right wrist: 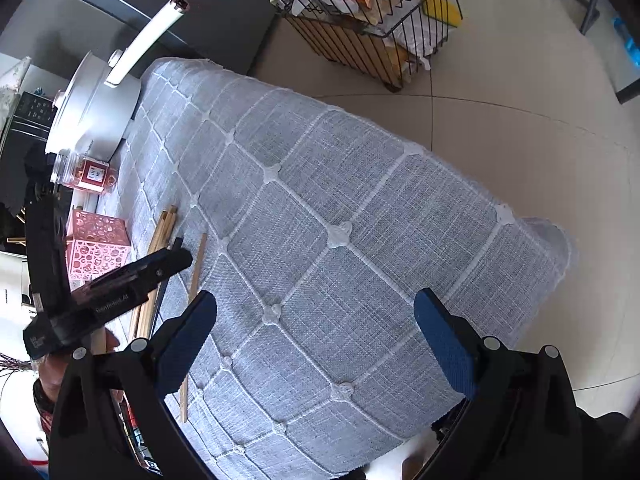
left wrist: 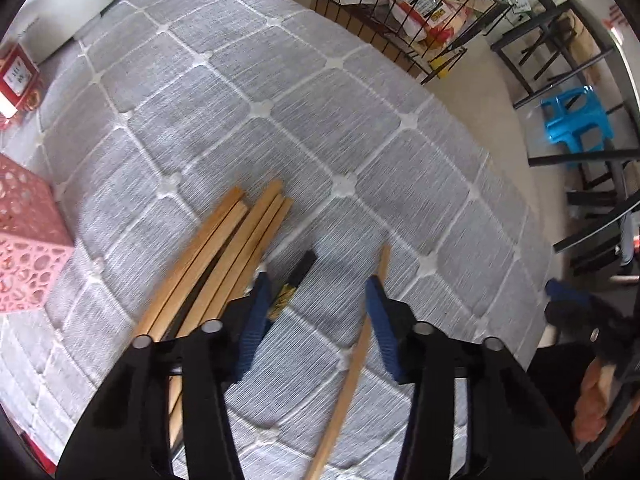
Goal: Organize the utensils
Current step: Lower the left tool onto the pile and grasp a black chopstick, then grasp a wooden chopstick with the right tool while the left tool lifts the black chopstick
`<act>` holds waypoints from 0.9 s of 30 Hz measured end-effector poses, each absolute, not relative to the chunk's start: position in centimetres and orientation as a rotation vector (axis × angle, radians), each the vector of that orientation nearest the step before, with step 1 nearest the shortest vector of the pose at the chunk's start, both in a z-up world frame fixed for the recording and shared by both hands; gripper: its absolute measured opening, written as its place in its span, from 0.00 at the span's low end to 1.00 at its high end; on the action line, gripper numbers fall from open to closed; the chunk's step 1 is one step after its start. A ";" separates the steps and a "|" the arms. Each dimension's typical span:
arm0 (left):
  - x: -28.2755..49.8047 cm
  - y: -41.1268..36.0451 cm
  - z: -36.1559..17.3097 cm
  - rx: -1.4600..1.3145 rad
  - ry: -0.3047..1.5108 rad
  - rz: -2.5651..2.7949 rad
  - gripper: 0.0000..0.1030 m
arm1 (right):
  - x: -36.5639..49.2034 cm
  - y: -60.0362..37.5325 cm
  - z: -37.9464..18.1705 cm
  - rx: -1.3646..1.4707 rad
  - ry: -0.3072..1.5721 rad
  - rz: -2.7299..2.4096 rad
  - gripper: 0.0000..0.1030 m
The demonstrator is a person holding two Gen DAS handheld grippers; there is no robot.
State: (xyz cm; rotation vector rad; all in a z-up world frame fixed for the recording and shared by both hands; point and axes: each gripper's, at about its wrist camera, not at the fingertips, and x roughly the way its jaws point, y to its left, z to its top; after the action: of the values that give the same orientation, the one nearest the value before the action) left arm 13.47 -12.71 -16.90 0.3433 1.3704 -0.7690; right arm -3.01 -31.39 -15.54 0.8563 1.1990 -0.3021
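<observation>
A white pot (right wrist: 94, 108) is seen only from the right wrist. Left gripper (left wrist: 318, 292) jaws are parted beside a lone chopstick (left wrist: 352, 368), nothing gripped; right gripper (right wrist: 316, 336) jaws are spread wide, empty.

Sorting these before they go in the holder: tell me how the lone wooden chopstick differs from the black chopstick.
The lone wooden chopstick is plain light wood; the black chopstick is dark with a gold pattern. The lone wooden chopstick lies apart on the grey tablecloth; the black chopstick lies against the wooden chopstick bundle. The wooden one shows far more length; the black one is partly hidden. Both lie flat.
</observation>
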 end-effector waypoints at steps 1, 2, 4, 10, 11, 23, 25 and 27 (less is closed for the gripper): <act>13.3 -12.2 -17.0 0.359 1.368 -0.758 0.35 | -3.0 -31.4 -15.5 0.851 1.200 -0.306 0.93; 13.2 -12.0 -17.0 0.374 1.358 -0.748 0.31 | -3.0 -31.3 -15.5 0.842 1.201 -0.312 0.93; 12.6 -11.2 -17.1 0.406 1.316 -0.723 0.15 | -2.8 -31.0 -15.5 0.819 1.202 -0.319 0.93; 9.8 -8.1 -16.6 0.362 1.225 -0.666 0.06 | -0.8 -28.8 -15.3 0.707 1.211 -0.341 0.93; 9.1 -7.0 -16.3 0.327 1.209 -0.658 0.06 | -0.2 -28.2 -15.3 0.698 1.219 -0.331 0.93; 2.6 4.1 -7.2 0.072 0.943 -0.576 0.06 | 9.1 -21.0 -17.4 0.501 1.388 -0.394 0.62; 2.4 4.1 -6.2 0.057 0.907 -0.579 0.06 | 9.8 -20.1 -17.3 0.488 1.393 -0.423 0.60; 2.0 4.8 -5.2 0.042 0.880 -0.583 0.06 | 10.2 -19.5 -17.4 0.468 1.397 -0.445 0.59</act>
State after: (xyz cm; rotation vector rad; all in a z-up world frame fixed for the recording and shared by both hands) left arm 1.97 4.76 -5.20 0.0416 0.8800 -0.5832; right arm 10.22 -19.46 -17.36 0.4683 1.3973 -0.4453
